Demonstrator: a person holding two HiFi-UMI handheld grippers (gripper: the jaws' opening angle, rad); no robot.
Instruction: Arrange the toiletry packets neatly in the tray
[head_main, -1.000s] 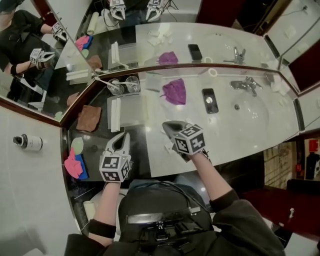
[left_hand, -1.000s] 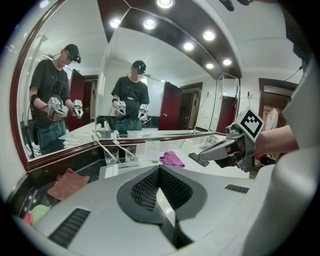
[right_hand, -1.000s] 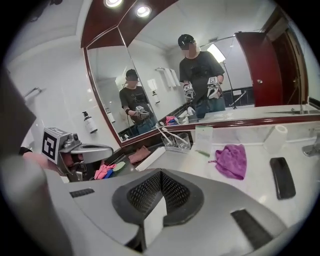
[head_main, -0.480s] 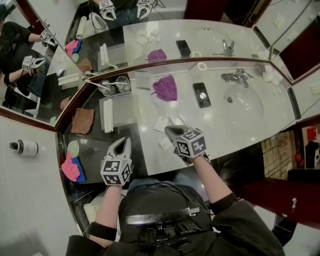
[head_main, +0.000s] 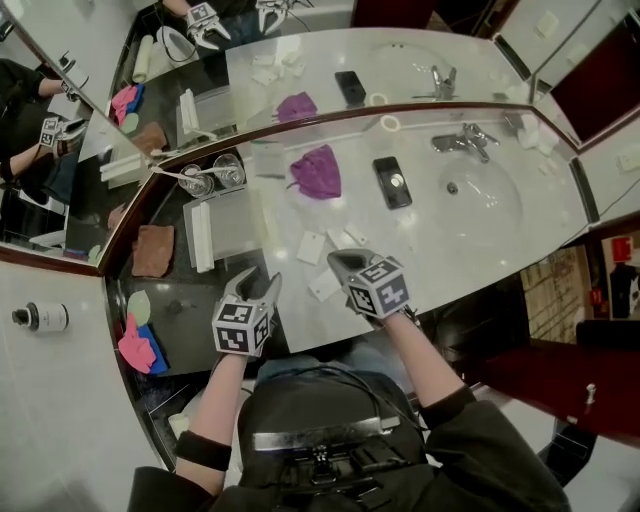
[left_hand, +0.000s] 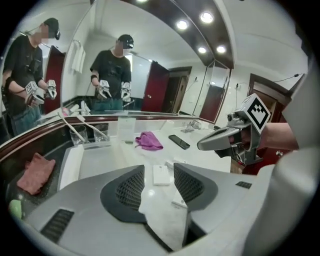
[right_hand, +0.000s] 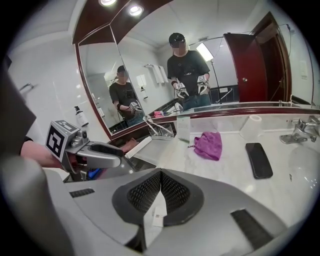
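On the pale counter, three white toiletry packets lie loose in front of a purple cloth, all outside the tray, which stands to their left. Left hand-held gripper: jaws apart, having just been opening, with nothing between them. Right hand-held gripper: jaws together, gripping nothing, above the nearest packet, which bears a small dark printed mark, possibly a barcode, too small to read.
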